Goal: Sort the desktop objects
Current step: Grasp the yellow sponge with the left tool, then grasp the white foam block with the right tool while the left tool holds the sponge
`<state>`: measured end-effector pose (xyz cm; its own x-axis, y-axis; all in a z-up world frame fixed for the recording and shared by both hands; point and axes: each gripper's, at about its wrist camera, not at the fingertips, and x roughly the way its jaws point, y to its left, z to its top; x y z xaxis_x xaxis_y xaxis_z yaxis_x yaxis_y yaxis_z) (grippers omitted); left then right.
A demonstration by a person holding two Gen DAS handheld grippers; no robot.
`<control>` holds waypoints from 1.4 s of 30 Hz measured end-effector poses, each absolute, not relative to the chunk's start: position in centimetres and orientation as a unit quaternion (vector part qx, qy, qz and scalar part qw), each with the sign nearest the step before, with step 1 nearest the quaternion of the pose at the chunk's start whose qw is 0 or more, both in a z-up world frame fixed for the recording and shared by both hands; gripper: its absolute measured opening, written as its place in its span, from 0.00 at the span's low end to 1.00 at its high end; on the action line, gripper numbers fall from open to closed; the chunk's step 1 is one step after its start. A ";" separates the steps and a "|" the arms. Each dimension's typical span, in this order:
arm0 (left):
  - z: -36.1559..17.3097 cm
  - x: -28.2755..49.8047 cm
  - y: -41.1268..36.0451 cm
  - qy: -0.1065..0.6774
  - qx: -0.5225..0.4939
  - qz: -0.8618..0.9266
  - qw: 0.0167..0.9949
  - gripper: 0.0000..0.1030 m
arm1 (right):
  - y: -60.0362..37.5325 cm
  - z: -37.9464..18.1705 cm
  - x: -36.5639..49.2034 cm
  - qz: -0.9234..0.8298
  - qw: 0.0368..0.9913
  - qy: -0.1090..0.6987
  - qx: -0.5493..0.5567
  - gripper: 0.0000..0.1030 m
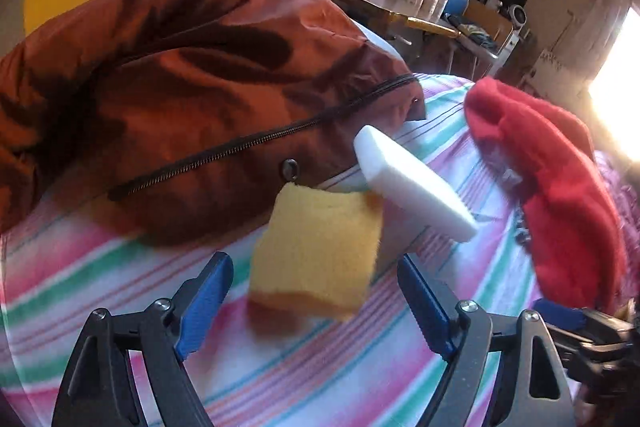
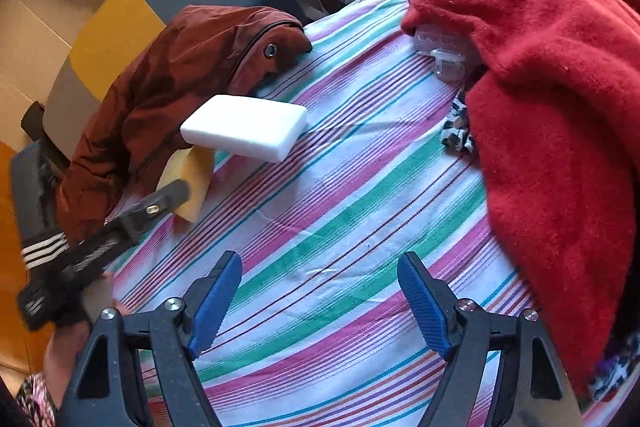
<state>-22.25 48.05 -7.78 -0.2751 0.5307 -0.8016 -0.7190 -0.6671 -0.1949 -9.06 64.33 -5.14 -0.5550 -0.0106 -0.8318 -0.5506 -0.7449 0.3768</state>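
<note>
Two sponges (yellow sponge [image 1: 316, 251], white sponge [image 1: 412, 183]), two gaping grippers, left gripper [image 1: 316, 301], right gripper [image 2: 320, 301].

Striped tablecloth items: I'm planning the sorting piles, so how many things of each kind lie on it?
Sponges: 2, a yellow sponge and a white sponge
Garments: 2, a brown jacket and a red sweater
Clear plastic clips: 1
Patterned fabric pieces: 1, mostly hidden
Total: 6

A porous yellow sponge [image 1: 316, 247], a smooth matt white foam block [image 2: 246, 126], a fuzzy red fleece [image 2: 552, 99], a sheeny rust jacket [image 1: 192, 99] and a woven striped tablecloth [image 2: 340, 227] are seen.
</note>
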 end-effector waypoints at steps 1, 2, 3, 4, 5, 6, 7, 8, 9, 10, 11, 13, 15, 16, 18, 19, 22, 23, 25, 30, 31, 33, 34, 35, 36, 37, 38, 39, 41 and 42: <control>-7.8 -22.2 47.8 0.098 -0.443 0.797 0.399 0.73 | 64.4 -5.1 -9.1 0.823 0.164 0.316 -0.442 0.78; -7.9 -22.2 47.6 0.092 -0.434 0.801 0.402 0.66 | 64.4 -5.2 -9.1 0.824 0.164 0.315 -0.442 0.78; -8.2 -22.1 47.3 0.086 -0.433 0.802 0.402 0.55 | 64.4 -5.2 -9.0 0.824 0.167 0.315 -0.441 0.78; -8.6 -21.9 46.7 0.078 -0.433 0.802 0.404 0.55 | 64.5 -5.2 -8.9 0.824 0.167 0.315 -0.441 0.78; -8.7 -21.5 46.2 0.070 -0.423 0.808 0.405 0.55 | 64.5 -5.1 -8.8 0.824 0.166 0.315 -0.441 0.78; -8.9 -20.7 45.4 0.069 -0.414 0.813 0.404 0.55 | 64.6 -5.1 -8.8 0.824 0.168 0.315 -0.440 0.78; -9.0 -20.3 45.0 0.068 -0.411 0.815 0.402 0.54 | 64.7 -5.1 -8.7 0.824 0.171 0.314 -0.439 0.78; -8.9 -19.9 44.3 0.064 -0.408 0.818 0.400 0.54 | 64.7 -5.0 -8.7 0.825 0.173 0.312 -0.438 0.78; -8.9 -19.6 43.7 0.061 -0.407 0.820 0.398 0.54 | 64.7 -4.9 -8.6 0.826 0.175 0.309 -0.437 0.78; -8.8 -19.2 43.1 0.060 -0.405 0.823 0.394 0.53 | 64.6 -4.8 -8.6 0.828 0.176 0.305 -0.436 0.78; -8.9 -18.9 42.7 0.063 -0.404 0.825 0.391 0.53 | 64.6 -4.7 -8.6 0.830 0.175 0.304 -0.435 0.78; -9.4 -17.8 41.9 0.078 -0.411 0.823 0.383 0.52 | 64.2 -4.4 -8.7 0.837 0.168 0.295 -0.429 0.78; -9.4 -17.0 40.7 0.077 -0.408 0.830 0.372 0.52 | 63.5 -3.9 -8.9 0.847 0.163 0.275 -0.425 0.78; -9.4 -16.7 40.3 0.072 -0.407 0.834 0.366 0.52 | 63.0 -3.6 -9.0 0.853 0.161 0.263 -0.422 0.78; -9.6 -16.7 39.1 0.056 -0.408 0.836 0.362 0.52 | 61.9 -3.1 -9.5 0.862 0.150 0.240 -0.420 0.79; -9.6 -16.9 38.6 0.046 -0.410 0.836 0.363 0.52 | 61.5 -3.1 -9.9 0.864 0.147 0.227 -0.425 0.79; -9.9 -17.1 38.7 0.041 -0.411 0.835 0.365 0.52 | 60.3 -2.7 -12.5 0.868 0.151 0.159 -0.445 0.79; -10.0 -17.0 39.0 0.044 -0.409 0.836 0.364 0.52 | 60.2 -2.6 -13.5 0.874 0.144 0.138 -0.444 0.81; -10.1 -17.0 39.0 0.044 -0.411 0.833 0.367 0.53 | 59.9 -2.9 -16.0 0.882 0.110 0.089 -0.448 0.87; -10.5 -17.7 38.2 0.006 -0.418 0.823 0.385 0.53 | 61.4 -4.1 -20.7 0.885 0.069 -0.008 -0.460 0.87; -10.5 -17.7 38.1 0.005 -0.419 0.822 0.386 0.53 | 61.7 -4.4 -21.3 0.882 0.056 -0.013 -0.467 0.87; -10.6 -17.7 38.2 0.008 -0.418 0.823 0.385 0.53 | 62.1 -5.0 -22.1 0.873 0.018 -0.009 -0.488 0.87; -10.6 -17.7 38.2 0.010 -0.417 0.823 0.385 0.53 | 62.1 -5.3 -22.3 0.870 -0.006 -0.008 -0.493 0.87; -10.6 -17.7 38.2 0.010 -0.416 0.824 0.385 0.53 | 61.8 -5.5 -22.5 0.865 -0.027 -0.011 -0.501 0.87; -10.6 -17.7 38.1 0.009 -0.416 0.823 0.386 0.53 | 61.5 -5.8 -22.6 0.862 -0.035 -0.026 -0.506 0.87; -10.6 -17.8 38.0 0.007 -0.416 0.823 0.387 0.53 | 61.0 -6.0 -22.7 0.861 -0.025 -0.054 -0.505 0.87; -10.6 -17.9 38.0 0.006 -0.416 0.823 0.388 0.53 | 60.8 -6.3 -22.7 0.858 -0.017 -0.070 -0.509 0.87; -10.6 -17.8 38.0 0.007 -0.415 0.823 0.387 0.53 | 60.6 -6.7 -22.7 0.855 -0.013 -0.083 -0.512 0.86; -10.5 -17.7 38.2 0.009 -0.415 0.824 0.387 0.53 | 60.4 -6.7 -22.4 0.857 -0.002 -0.094 -0.506 0.79; -10.5 -17.7 38.2 0.008 -0.415 0.823 0.388 0.53 | 60.8 -6.5 -22.2 0.861 0.006 -0.074 -0.503 0.72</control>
<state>-17.71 38.15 -10.54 -0.3554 0.6313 -0.6893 -0.6447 -0.6995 -0.3083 -22.20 60.81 -6.50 -0.4938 0.0843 -0.8655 0.0652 -0.9889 -0.1335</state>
